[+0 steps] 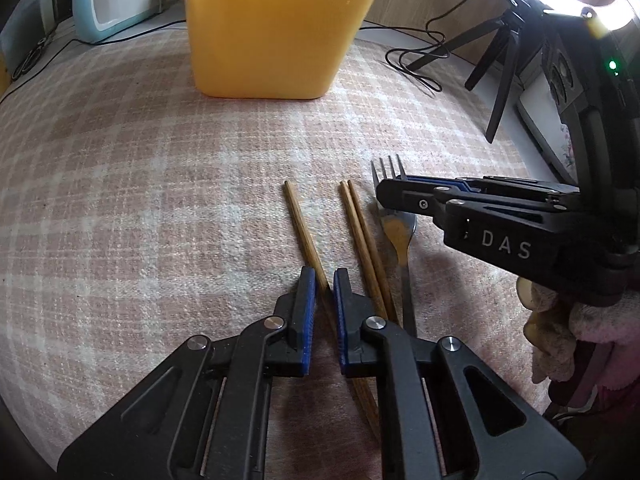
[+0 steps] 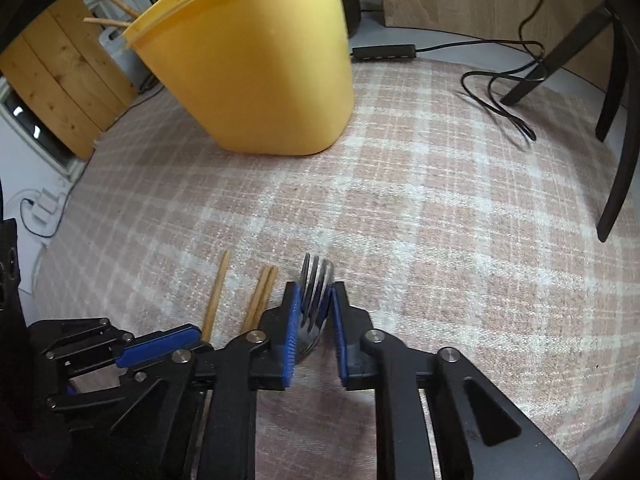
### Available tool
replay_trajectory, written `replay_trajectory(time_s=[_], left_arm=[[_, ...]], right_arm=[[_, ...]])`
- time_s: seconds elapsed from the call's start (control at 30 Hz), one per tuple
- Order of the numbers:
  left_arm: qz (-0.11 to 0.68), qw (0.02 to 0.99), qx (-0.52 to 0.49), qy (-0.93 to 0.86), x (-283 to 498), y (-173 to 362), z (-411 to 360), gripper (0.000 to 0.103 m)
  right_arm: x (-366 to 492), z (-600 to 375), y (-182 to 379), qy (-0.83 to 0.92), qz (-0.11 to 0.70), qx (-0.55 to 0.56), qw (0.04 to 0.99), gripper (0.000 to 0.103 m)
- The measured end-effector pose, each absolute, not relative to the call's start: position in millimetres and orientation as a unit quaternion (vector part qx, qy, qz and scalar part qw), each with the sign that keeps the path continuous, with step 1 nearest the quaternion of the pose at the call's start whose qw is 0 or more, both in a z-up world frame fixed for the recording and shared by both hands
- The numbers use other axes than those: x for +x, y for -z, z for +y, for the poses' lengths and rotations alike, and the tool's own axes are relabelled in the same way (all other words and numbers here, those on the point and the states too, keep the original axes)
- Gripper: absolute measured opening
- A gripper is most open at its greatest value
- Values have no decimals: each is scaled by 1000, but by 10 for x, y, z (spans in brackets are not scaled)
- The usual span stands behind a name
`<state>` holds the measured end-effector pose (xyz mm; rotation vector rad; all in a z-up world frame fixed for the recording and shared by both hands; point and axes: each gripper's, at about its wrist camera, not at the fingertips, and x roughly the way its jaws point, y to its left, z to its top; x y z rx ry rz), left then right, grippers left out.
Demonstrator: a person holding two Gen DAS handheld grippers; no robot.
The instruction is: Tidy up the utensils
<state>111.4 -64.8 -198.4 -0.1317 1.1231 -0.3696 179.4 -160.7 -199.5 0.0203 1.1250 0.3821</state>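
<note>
On the tabletop (image 1: 120, 184) a single chopstick (image 1: 301, 227) lies leftmost, a pair of chopsticks (image 1: 362, 236) just to its right, then a fork (image 1: 387, 170) and a spoon (image 1: 398, 232), apparently stacked. The container (image 1: 276, 28) stands behind them, well apart, with sticks (image 2: 110, 16) in it. A tripod (image 1: 502, 60) stands far right.
</note>
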Motion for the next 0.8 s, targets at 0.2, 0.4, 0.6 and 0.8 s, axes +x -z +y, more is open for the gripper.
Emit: replay_trajectory(time_s=[0.2,0.4,0.6,0.8], left_arm=[[531,826,-71,177,1164,1998,-564,8],[538,818,-81,187,1315,2009,-545,7],[533,819,-121,175,1315,1976,-364,5],[518,827,-142,168,1263,1851,-175,5]], right_arm=[[1874,-1346,1985,-182,547,-19,817,4],[1993,-1277,2033,-181,562,-12,807,3],[1956,-1452,1943,-191,552,42,811,2],[1829,-1647,1780,-197,534,57,820,1]])
